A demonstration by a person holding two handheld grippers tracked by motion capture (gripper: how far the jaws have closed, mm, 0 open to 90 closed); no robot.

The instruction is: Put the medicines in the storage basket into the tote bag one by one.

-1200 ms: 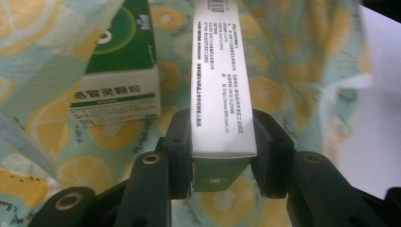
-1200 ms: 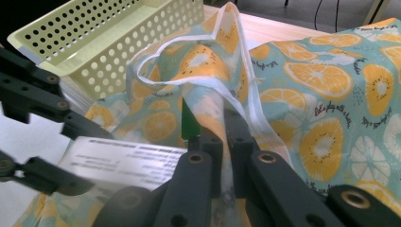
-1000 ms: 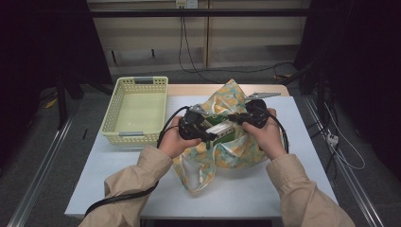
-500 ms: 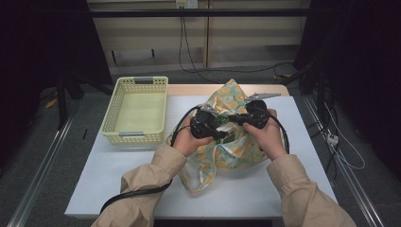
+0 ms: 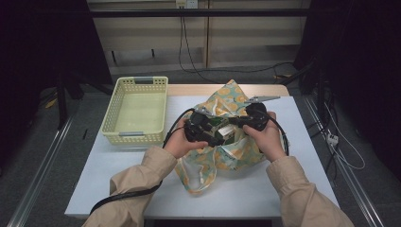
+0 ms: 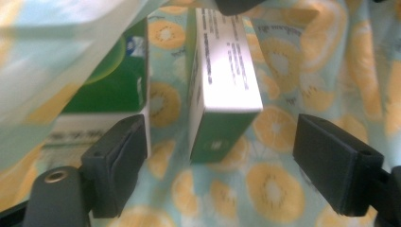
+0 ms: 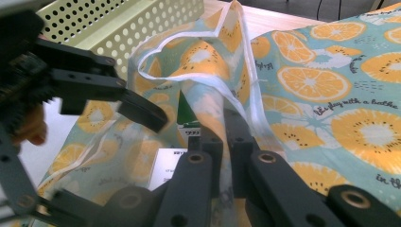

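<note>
Green box [image 6: 222,94] between spread fingers [image 6: 116,170]

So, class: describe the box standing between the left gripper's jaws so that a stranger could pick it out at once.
On the white table, right of the yellow basket, lies a fruit-print bag. Inside it, between the just-opened jaws of the left gripper, stands a box that neither pad touches. Its white printed side and green end set it apart from the mostly green box beside it.
</note>
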